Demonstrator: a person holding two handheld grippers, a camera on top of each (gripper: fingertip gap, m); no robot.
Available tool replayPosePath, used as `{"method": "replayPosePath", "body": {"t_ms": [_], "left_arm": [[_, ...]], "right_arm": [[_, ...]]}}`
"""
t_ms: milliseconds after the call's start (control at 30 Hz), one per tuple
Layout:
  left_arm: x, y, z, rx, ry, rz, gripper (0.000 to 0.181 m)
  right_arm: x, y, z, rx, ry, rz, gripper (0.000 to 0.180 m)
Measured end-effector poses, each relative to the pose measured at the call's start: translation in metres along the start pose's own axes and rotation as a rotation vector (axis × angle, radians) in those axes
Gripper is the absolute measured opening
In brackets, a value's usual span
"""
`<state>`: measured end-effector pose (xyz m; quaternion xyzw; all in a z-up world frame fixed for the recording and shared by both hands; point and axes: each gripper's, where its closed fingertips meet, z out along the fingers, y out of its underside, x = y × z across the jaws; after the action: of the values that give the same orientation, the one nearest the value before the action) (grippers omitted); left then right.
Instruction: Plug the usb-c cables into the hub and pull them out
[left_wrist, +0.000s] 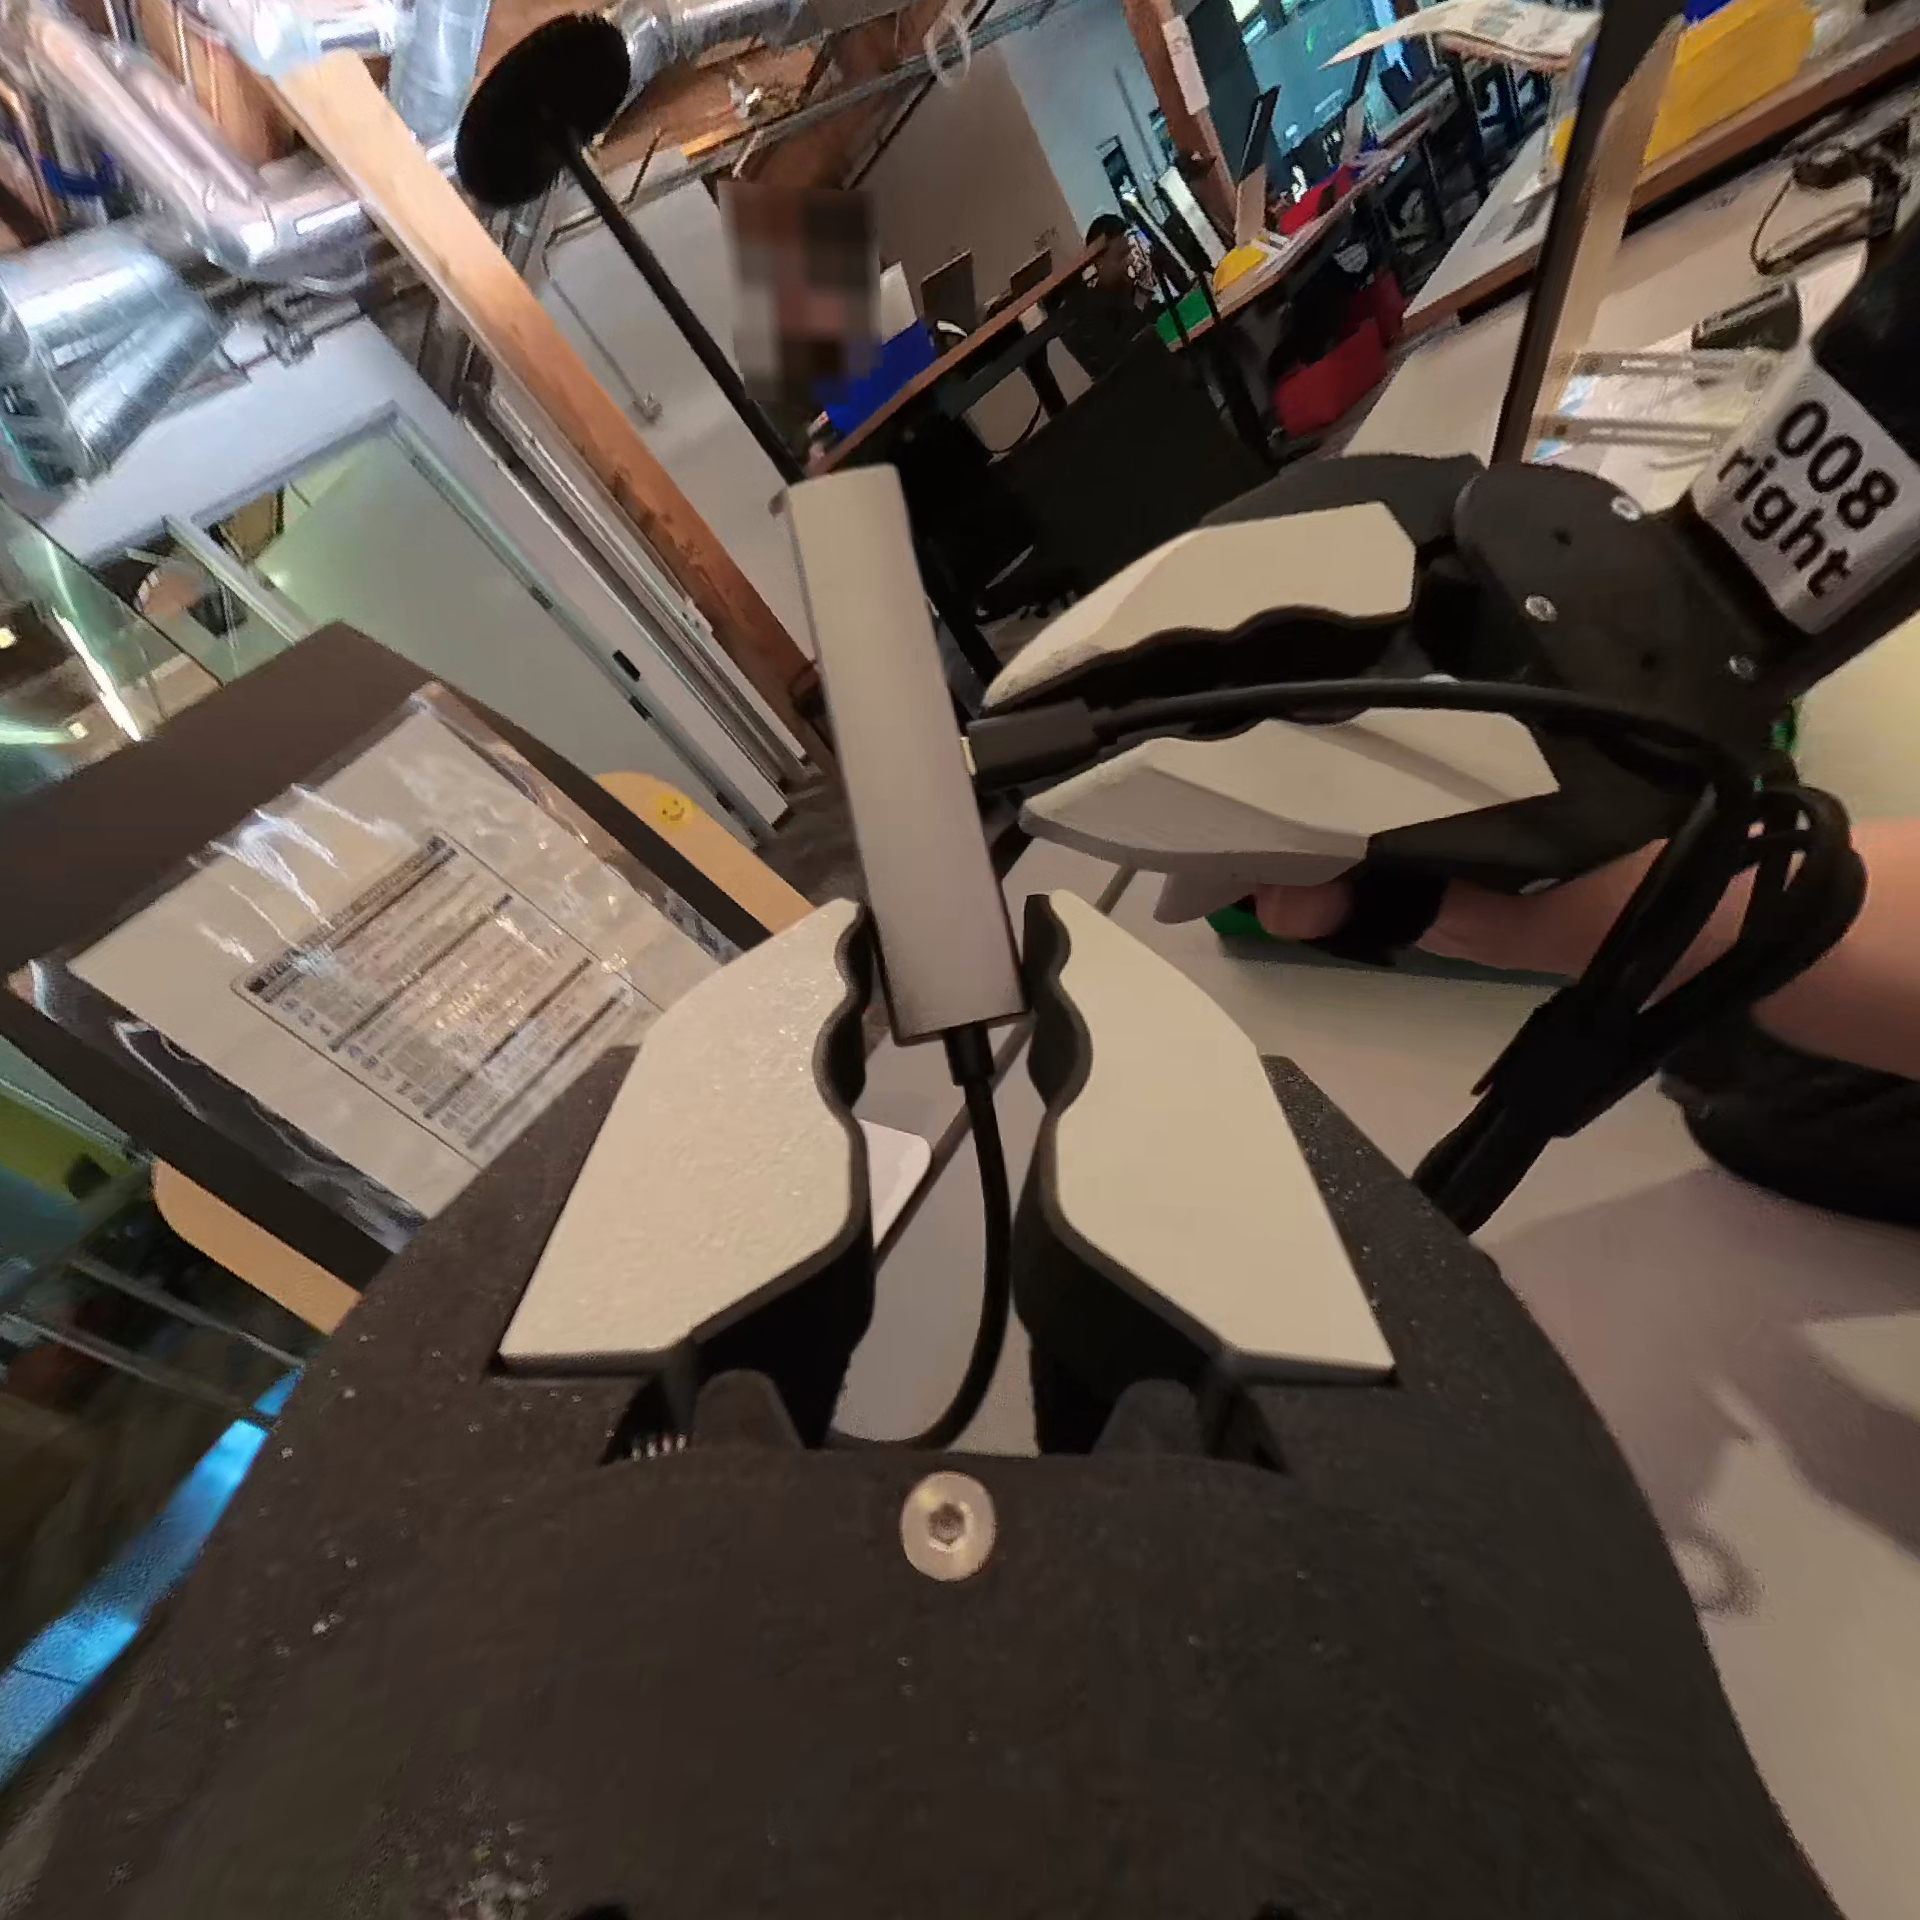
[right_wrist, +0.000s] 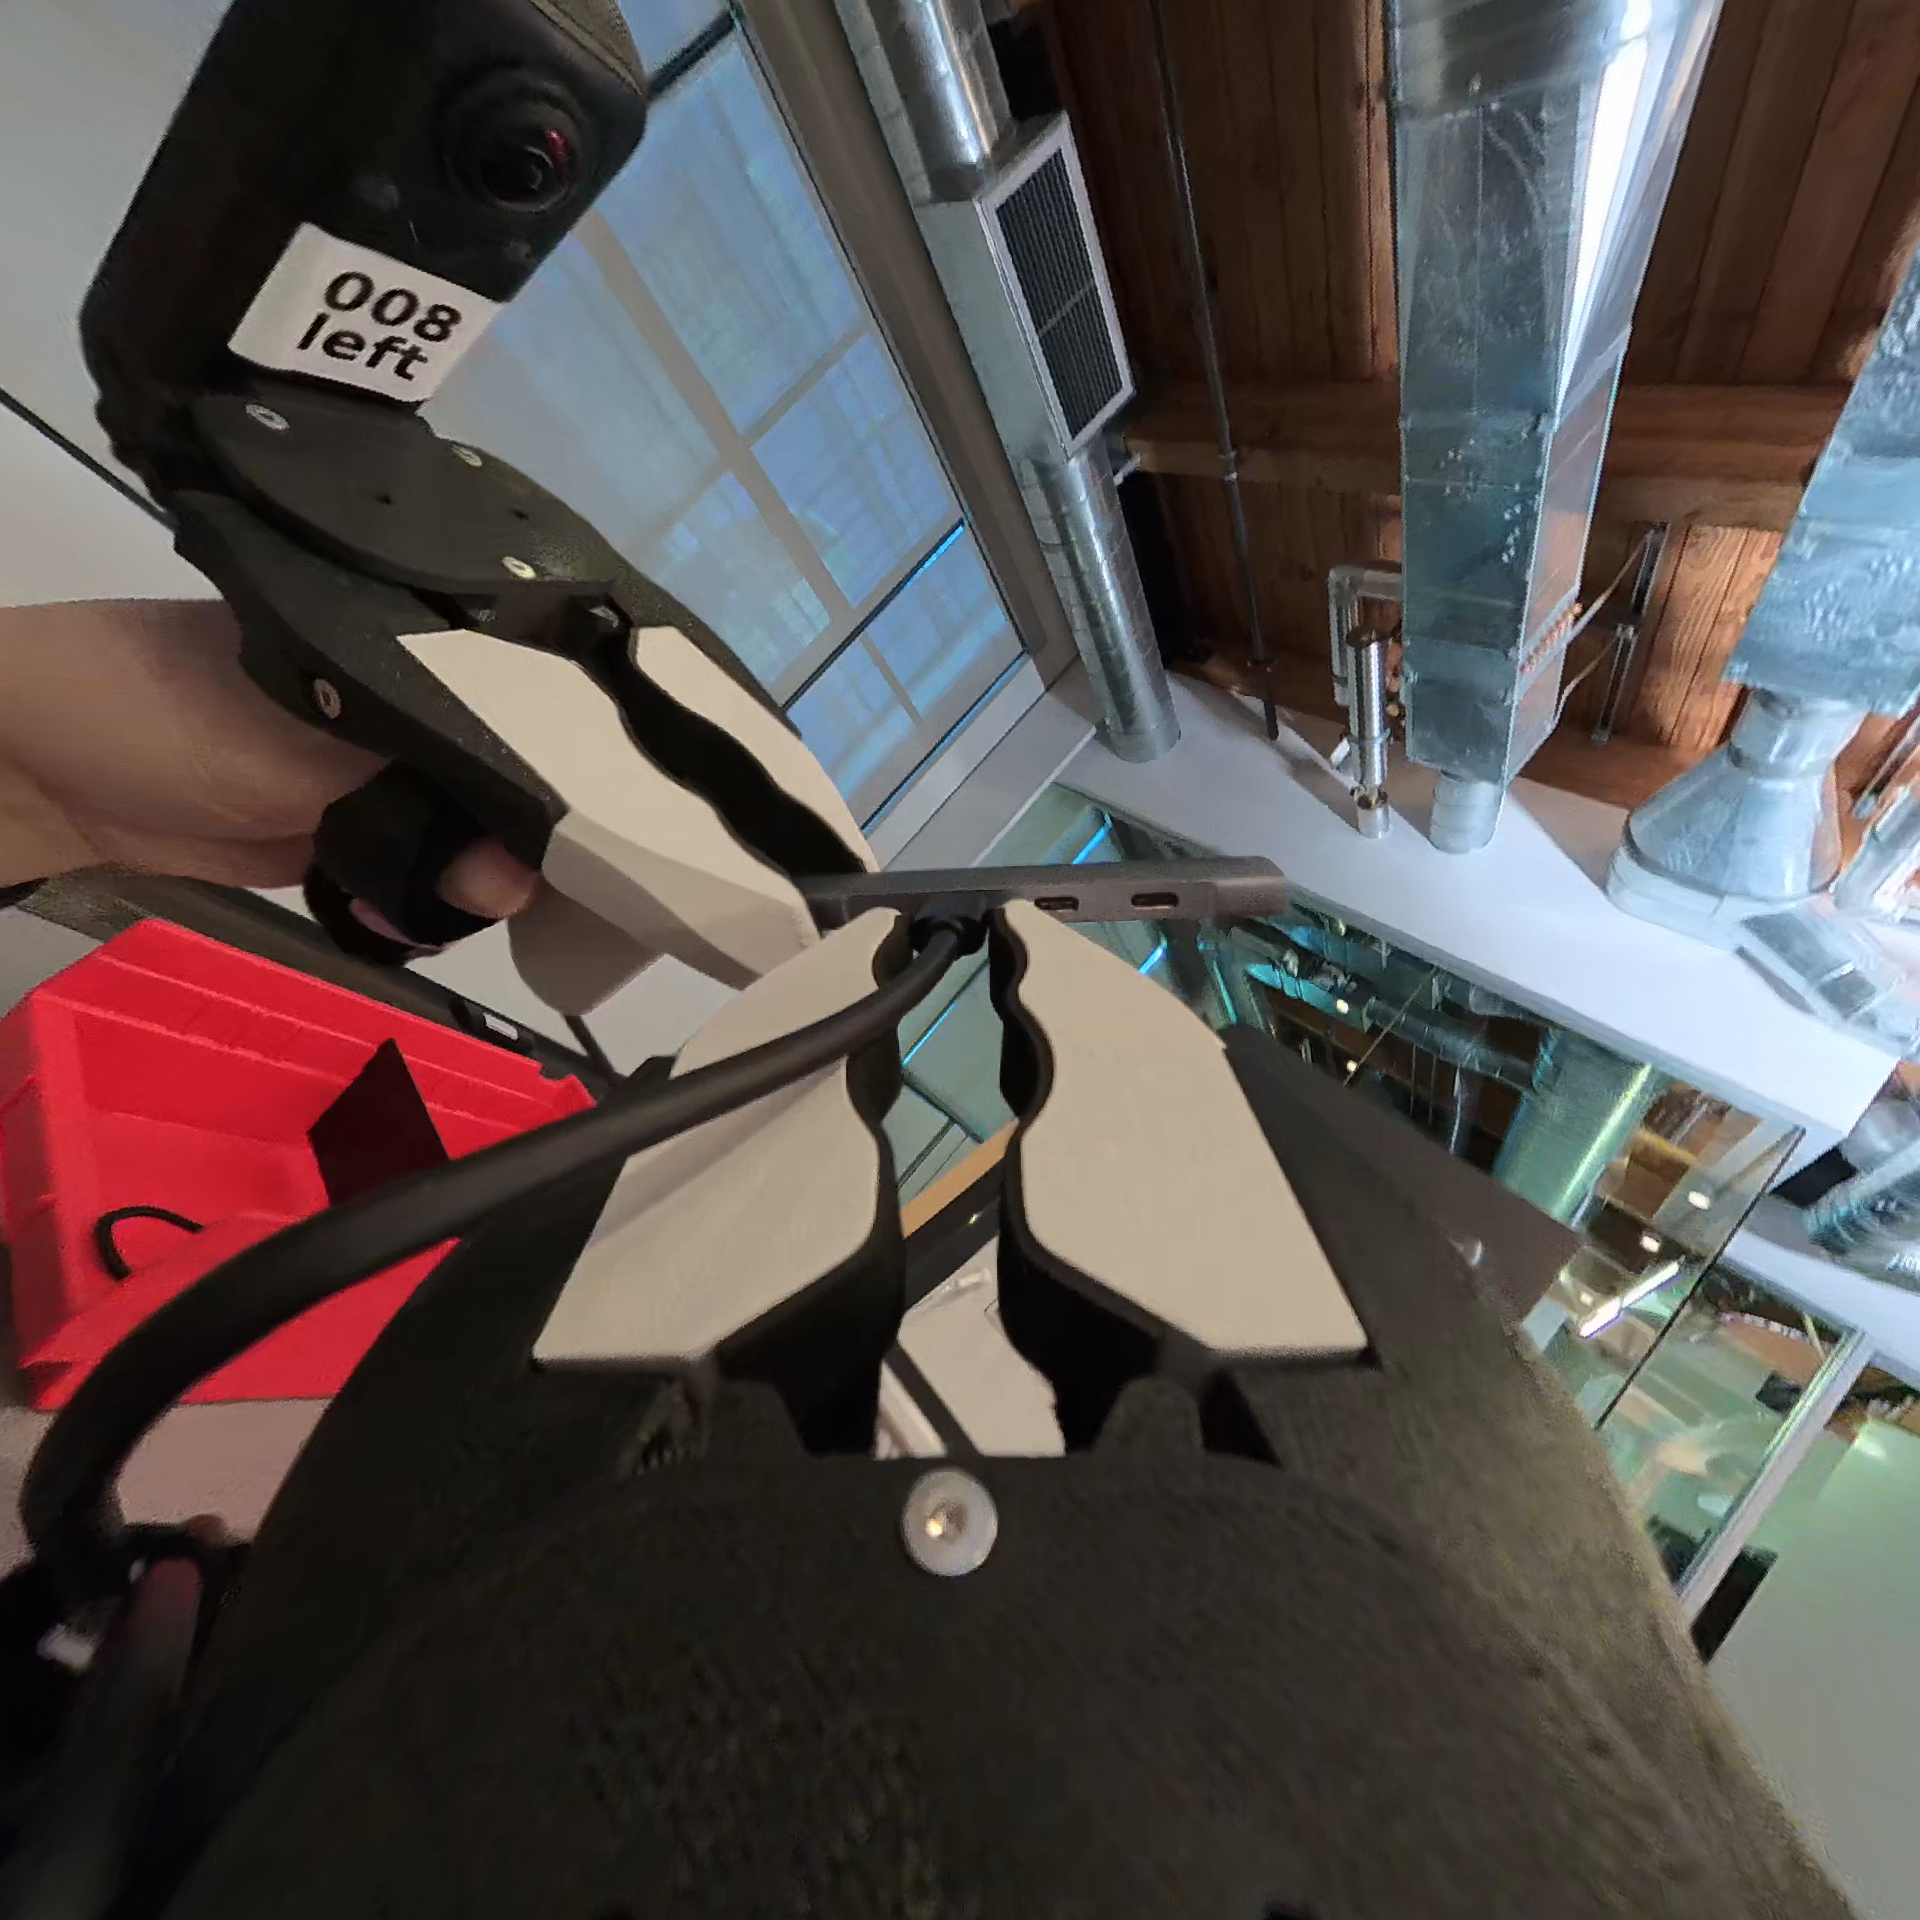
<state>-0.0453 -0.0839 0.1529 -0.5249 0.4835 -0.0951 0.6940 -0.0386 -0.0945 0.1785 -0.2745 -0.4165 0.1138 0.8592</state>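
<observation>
While both grippers meet in mid-air, the scene runs near to far:
Left gripper (left_wrist: 943, 971): jaws nearly closed, clamping the lower end of the hub, which stands up toward 12 o'clock in the left wrist view.
Hub (left_wrist: 904, 748): slim grey bar, held clear of the table (left_wrist: 1558, 1403); its own black lead (left_wrist: 982, 1195) drops from its lower end between the fingers.
USB-C cable (left_wrist: 1351, 701): black; its plug (left_wrist: 1029, 746) meets the hub's edge at 3 o'clock.
Right gripper (right_wrist: 940, 914): jaws narrowed onto that plug, tips touching the hub.
Spare ports (right_wrist: 1107, 902): two empty slots at 3 o'clock of the plug.
Red bin (right_wrist: 208, 1091): at 9 o'clock, behind.
Ducts (right_wrist: 1496, 416): silver, far off at 1 o'clock.
</observation>
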Motion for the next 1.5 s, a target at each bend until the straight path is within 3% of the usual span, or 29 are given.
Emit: {"method": "replayPosePath", "body": {"t_ms": [33, 267, 400, 567, 633, 733, 900, 1067, 1200, 1300, 1367, 1500], "left_arm": [[-0.004, 0.004, 0.003, -0.007, -0.002, -0.039, 0.026], [-0.049, 0.057, 0.005, -0.201, -0.145, -0.047, 0.025], [-0.058, 0.095, 0.003, -0.358, -0.118, 0.046, 0.025], [-0.052, 0.126, -0.006, -0.455, 0.023, 0.077, 0.025], [-0.042, 0.131, -0.009, -0.447, 0.112, 0.076, 0.025], [-0.038, 0.134, -0.011, -0.446, 0.153, 0.054, 0.025], [-0.029, 0.14, -0.016, -0.444, 0.227, 0.072, 0.025], [-0.021, 0.147, -0.023, -0.47, 0.3, 0.062, 0.025], [-0.016, 0.159, -0.02, -0.532, 0.321, 0.073, 0.024], [-0.014, 0.165, -0.018, -0.563, 0.328, 0.08, 0.024], [-0.015, 0.166, -0.017, -0.567, 0.323, 0.075, 0.024], [-0.022, 0.166, -0.017, -0.567, 0.287, 0.07, 0.024]], "right_arm": [[0.001, 0.007, 0.001, -0.026, -0.003, 0.02, 0.015], [0.026, 0.105, -0.01, -0.404, -0.034, 0.134, 0.02], [-0.01, 0.174, -0.034, -0.688, -0.276, 0.417, 0.019], [-0.068, 0.226, -0.066, -0.952, -0.501, 0.679, 0.017], [-0.092, 0.234, -0.079, -1.047, -0.592, 0.766, 0.015], [-0.122, 0.22, -0.086, -1.043, -0.775, 0.855, 0.013], [-0.145, 0.236, -0.103, -1.169, -0.823, 0.887, 0.013], [-0.136, 0.276, -0.121, -1.34, -0.687, 0.8, 0.012], [-0.144, 0.287, -0.128, -1.387, -0.677, 0.81, 0.016], [-0.147, 0.301, -0.141, -1.477, -0.678, 0.697, 0.017], [-0.147, 0.302, -0.14, -1.48, -0.686, 0.676, 0.007], [-0.13, 0.301, -0.136, -1.461, -0.658, 0.623, 0.005]]}}
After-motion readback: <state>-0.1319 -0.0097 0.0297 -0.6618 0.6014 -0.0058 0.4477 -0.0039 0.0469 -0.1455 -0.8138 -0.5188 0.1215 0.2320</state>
